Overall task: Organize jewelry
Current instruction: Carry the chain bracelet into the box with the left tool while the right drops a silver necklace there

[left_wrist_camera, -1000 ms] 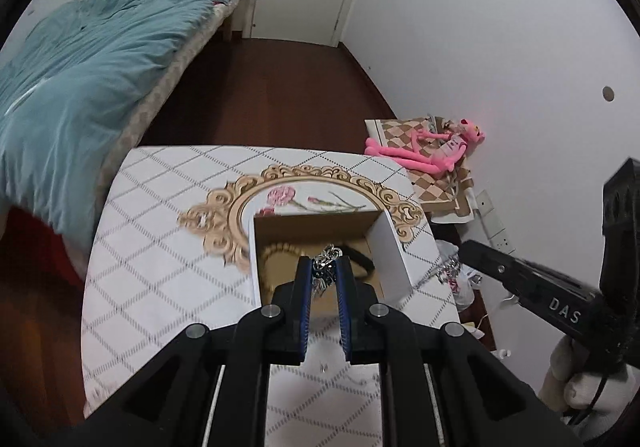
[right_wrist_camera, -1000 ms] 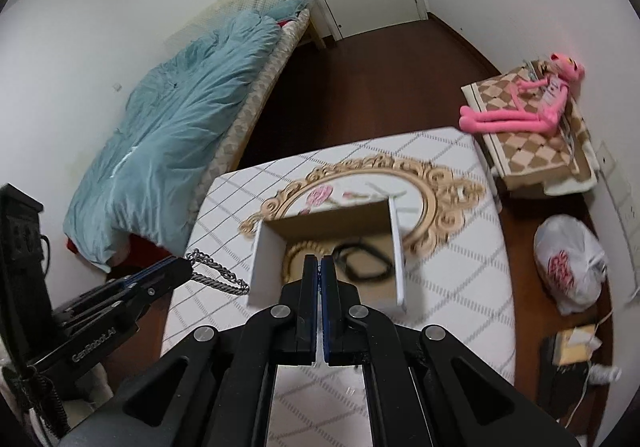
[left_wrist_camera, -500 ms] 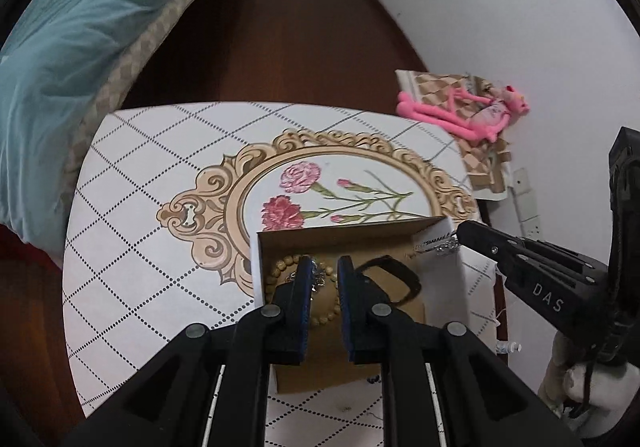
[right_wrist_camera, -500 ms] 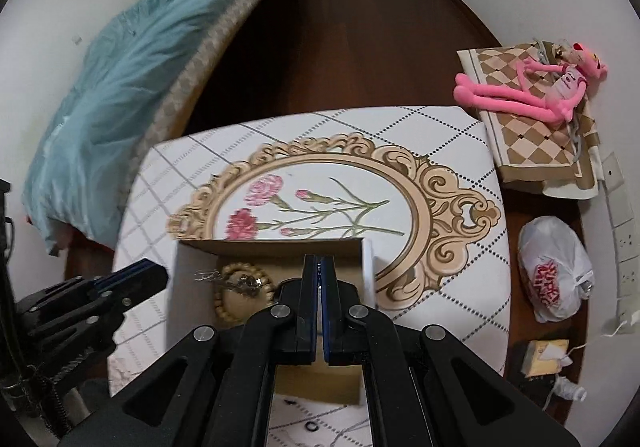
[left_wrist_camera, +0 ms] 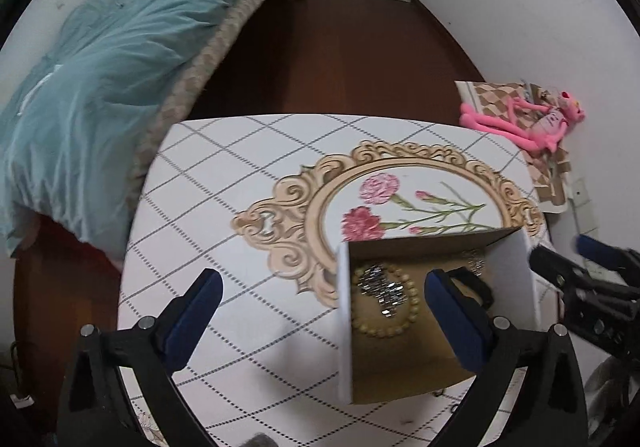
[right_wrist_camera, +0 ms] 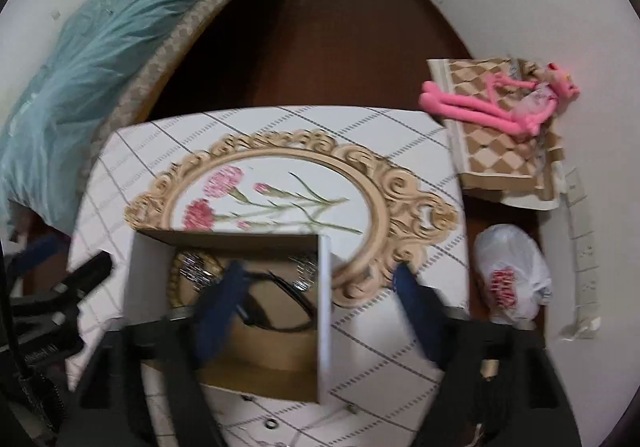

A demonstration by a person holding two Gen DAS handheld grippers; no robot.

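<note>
Because it lies as a loose glittering heap, the silver chain (left_wrist_camera: 383,289) inside the cardboard box (left_wrist_camera: 404,379), lower right of the left wrist frame, probably handles light, limp and slippery; pinching a bunched section seems safest. It rests on a wooden bead bracelet (left_wrist_camera: 386,329), beside a black band (right_wrist_camera: 280,303). Left gripper (left_wrist_camera: 326,321) and right gripper (right_wrist_camera: 316,303) both gape wide, empty.

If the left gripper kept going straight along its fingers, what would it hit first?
Likely the near left wall of the cardboard box, or the patterned tabletop beside it. The open left gripper straddles that wall, one finger over the box, though depth is unclear.
</note>
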